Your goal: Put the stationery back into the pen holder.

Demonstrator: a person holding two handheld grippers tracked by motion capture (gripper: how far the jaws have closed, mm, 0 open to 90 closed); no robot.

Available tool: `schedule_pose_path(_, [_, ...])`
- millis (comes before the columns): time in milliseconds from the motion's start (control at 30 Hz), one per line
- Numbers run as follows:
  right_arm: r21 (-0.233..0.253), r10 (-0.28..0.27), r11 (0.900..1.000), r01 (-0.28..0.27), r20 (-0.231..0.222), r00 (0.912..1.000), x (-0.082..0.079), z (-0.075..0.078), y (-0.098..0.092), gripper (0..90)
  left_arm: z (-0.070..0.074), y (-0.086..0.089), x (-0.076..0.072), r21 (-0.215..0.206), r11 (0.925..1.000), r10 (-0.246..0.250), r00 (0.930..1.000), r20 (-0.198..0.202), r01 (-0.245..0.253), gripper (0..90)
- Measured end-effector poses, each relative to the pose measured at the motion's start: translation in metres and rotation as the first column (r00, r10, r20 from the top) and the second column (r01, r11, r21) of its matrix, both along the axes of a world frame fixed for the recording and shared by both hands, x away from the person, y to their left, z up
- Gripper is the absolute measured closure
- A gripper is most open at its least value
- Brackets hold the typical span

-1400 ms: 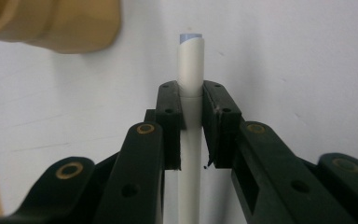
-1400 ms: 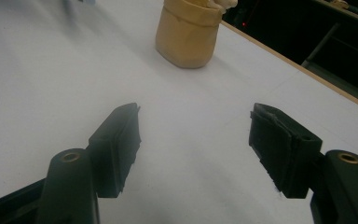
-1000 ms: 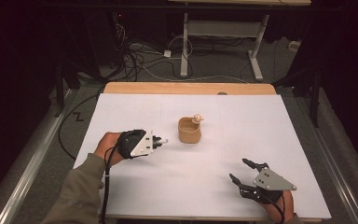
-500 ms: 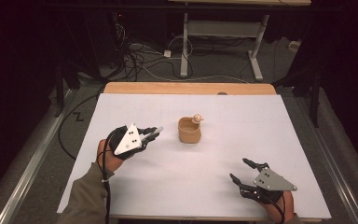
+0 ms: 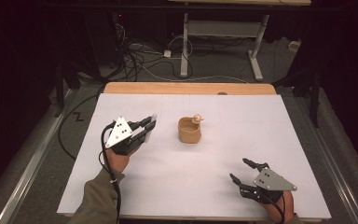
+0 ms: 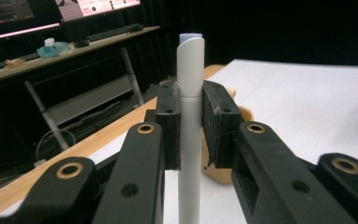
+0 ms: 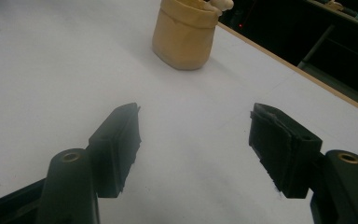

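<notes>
A tan cup (image 5: pixel 189 131) with a small pale knob on its rim stands mid-table on the white sheet (image 5: pixel 200 186). To its left, my left gripper (image 5: pixel 145 128) is shut on a white pen (image 5: pixel 152 117) that points toward the far right. In the left gripper view the pen (image 6: pixel 189 116) stands upright between the pads of my left gripper (image 6: pixel 189 123), and the cup (image 6: pixel 245 113) is mostly hidden behind the jaws. My right gripper (image 5: pixel 237 169) rests near the front right, open and holding nothing. From the right gripper view, my right gripper (image 7: pixel 196 140) faces the cup (image 7: pixel 184 39) farther off.
The table's wooden far edge (image 5: pixel 186 87) borders the white sheet. Beyond it, cables (image 5: pixel 140 56) lie on the floor by a desk frame (image 5: pixel 219 28). A metal rail (image 5: pixel 32 168) runs along the left side.
My left gripper has pulled back from the cup and turned from pointing right to pointing up-right, pen still gripped. The right gripper has not moved.
</notes>
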State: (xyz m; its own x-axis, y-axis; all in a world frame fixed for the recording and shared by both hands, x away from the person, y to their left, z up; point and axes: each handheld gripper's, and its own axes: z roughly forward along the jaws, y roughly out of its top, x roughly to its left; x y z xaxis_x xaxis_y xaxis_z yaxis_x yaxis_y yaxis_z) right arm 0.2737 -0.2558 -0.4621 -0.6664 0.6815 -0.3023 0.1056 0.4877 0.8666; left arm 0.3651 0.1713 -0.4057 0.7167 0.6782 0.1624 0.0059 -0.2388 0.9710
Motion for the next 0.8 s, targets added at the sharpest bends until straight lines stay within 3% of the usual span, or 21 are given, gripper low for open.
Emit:
schedule_pose_path(167, [0.001, 0.0, 1.0, 0.0, 0.0, 1.0, 0.0, 0.0, 0.0, 33.5, 0.006, -0.008, 0.007, -0.067, 0.9977, -0.006, 1.0, -0.003, 0.006, 75.7])
schedule_pose_path(300, [0.005, -0.003, 1.0, 0.003, 0.0, 1.0, 0.0, 0.0, -0.001, 33.5, 0.012, -0.017, 0.013, -0.095, 0.9955, -0.002, 0.9999, 0.015, 0.004, 75.7])
schedule_pose_path(567, [0.005, -0.004, 1.0, 0.004, -0.001, 1.0, 0.0, 0.0, -0.001, 33.5, 0.027, -0.037, 0.026, -0.126, 0.9918, -0.018, 0.9992, 0.036, 0.022, 75.7])
schedule_pose_path(633, [0.006, -0.003, 1.0, 0.003, 0.002, 1.0, 0.0, 0.0, -0.001, 33.5, 0.03, -0.043, 0.028, -0.143, 0.9888, -0.038, 0.999, 0.024, 0.041, 75.7])
schedule_pose_path(800, [0.009, -0.002, 1.0, 0.002, 0.005, 1.0, 0.0, 0.001, -0.002, 33.5, 0.033, -0.061, 0.035, -0.134, 0.989, -0.059, 0.998, 0.023, 0.062, 75.7])
